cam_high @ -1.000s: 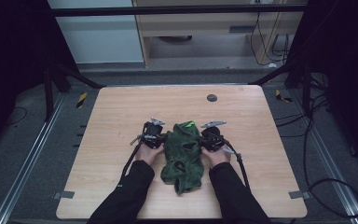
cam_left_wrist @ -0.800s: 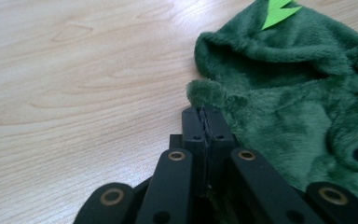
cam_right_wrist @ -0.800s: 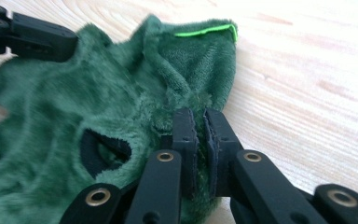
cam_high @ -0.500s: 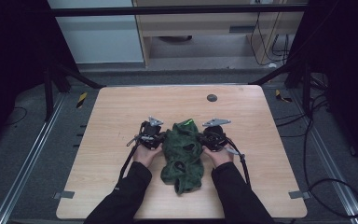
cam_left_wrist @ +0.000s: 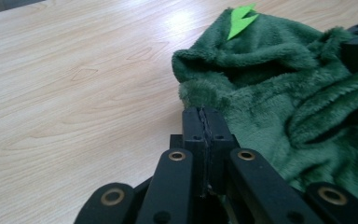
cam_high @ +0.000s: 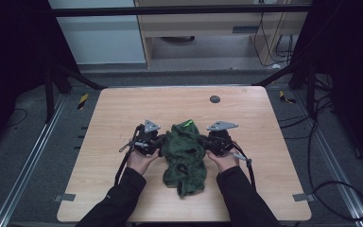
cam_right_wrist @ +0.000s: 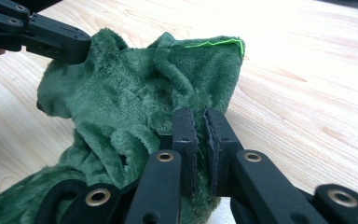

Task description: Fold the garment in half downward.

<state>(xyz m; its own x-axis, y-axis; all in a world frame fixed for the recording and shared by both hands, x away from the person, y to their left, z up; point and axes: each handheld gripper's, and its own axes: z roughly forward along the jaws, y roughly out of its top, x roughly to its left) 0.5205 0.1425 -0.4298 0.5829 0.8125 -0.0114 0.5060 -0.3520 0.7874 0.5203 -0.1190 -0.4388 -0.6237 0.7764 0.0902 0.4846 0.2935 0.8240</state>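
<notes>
Left gripper (cam_high: pixel 158 145) pinches the green plush (cam_high: pixel 185 153) at its 9 o'clock edge, jaws pressed together; right gripper (cam_high: pixel 203 142) nips its 3 o'clock edge, jaws narrow, mid-table (cam_high: pixel 123 113)
</notes>
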